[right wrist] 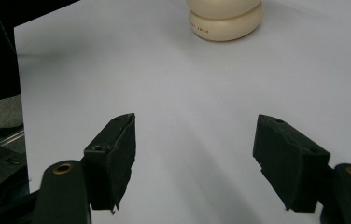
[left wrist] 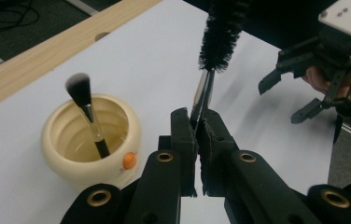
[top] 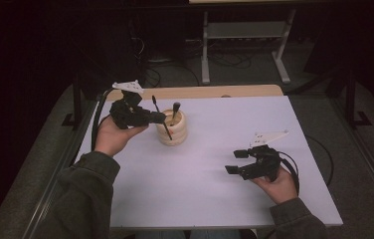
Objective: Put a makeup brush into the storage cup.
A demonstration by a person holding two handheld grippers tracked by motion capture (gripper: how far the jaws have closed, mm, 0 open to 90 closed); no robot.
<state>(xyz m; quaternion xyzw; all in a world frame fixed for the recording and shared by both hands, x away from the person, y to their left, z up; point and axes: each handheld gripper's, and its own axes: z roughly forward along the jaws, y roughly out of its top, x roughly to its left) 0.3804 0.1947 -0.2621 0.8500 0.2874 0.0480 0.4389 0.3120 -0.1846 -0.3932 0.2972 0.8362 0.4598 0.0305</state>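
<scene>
A cream ribbed pot (top: pixel 172 130) stands left of centre on the white table, and a makeup brush (top: pixel 175 110) leans inside it, bristles up. My left gripper (top: pixel 160 118) hovers just left of the pot, shut on the thin handle of a black bottle-style brush (top: pixel 156 107). The left gripper view shows its jaws (left wrist: pixel 197 122) pinching that handle, the bristly head (left wrist: pixel 222 32) pointing away, with the pot (left wrist: pixel 52 126) and makeup brush (left wrist: pixel 86 107) to the left. My right gripper (top: pixel 233 162) hangs open over bare table at the right (right wrist: pixel 194 140), nothing between its pads.
The white table top (top: pixel 215 199) has a wooden strip (top: pixel 200 92) along its far edge. A metal stand (top: pixel 244 30) and cables lie on the dark floor beyond. The pot's base (right wrist: pixel 225 23) sits well ahead of the right jaws. The right gripper (left wrist: pixel 281 101) shows far off.
</scene>
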